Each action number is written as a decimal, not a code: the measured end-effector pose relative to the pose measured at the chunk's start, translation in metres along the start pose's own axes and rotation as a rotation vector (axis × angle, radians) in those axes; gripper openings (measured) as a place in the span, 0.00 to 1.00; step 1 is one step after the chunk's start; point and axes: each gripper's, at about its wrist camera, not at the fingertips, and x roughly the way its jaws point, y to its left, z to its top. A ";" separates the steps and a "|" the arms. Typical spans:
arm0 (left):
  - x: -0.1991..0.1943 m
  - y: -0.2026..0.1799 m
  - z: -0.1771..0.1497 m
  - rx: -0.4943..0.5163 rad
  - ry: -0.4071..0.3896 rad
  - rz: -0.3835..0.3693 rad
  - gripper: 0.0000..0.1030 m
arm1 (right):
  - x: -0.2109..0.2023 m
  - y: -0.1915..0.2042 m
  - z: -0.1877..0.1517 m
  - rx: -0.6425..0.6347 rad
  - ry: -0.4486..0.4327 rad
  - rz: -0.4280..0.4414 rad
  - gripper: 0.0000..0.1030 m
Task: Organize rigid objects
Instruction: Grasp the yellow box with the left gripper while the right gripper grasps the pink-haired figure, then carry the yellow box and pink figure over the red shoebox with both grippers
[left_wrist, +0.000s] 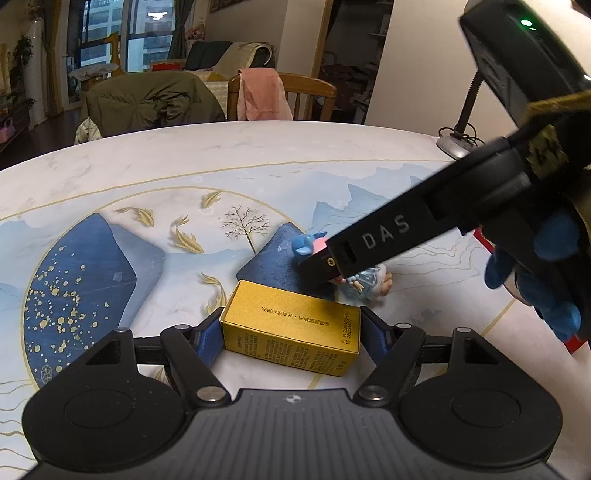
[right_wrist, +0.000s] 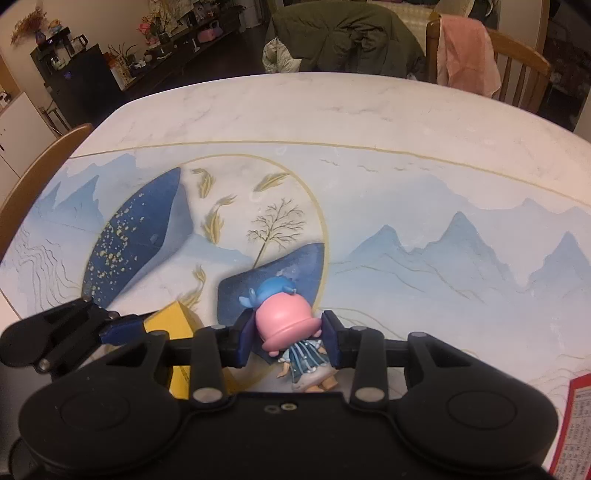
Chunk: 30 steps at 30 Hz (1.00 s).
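The yellow box (left_wrist: 291, 328) lies flat on the painted table (left_wrist: 258, 147), low in the middle of the left wrist view, with printed text on its top and near side. The left gripper (left_wrist: 291, 332) straddles it: the blue pads sit against both short ends, so the jaws look closed on the box at about its full length.

Up and to the right of the box, just beside it, is the toy figure (right_wrist: 290, 325), with a pink hat, blue hair and a striped blue dress. In the right wrist view it stands in the lower middle, between the fingers of the right gripper (right_wrist: 288, 338). The pads are at either side of the hat, touching or almost; I cannot tell if they truly pinch it.

A red printed sheet (right_wrist: 576, 424) shows at the lower right corner of that view.
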 end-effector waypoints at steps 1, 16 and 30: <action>-0.001 -0.001 0.001 -0.002 0.001 0.002 0.72 | -0.002 0.000 -0.001 0.004 -0.007 0.000 0.36; -0.043 -0.035 0.016 -0.009 -0.028 -0.027 0.72 | -0.081 -0.007 -0.030 0.106 -0.086 -0.005 0.36; -0.103 -0.111 0.041 0.011 -0.089 -0.093 0.72 | -0.181 -0.031 -0.065 0.158 -0.193 -0.004 0.36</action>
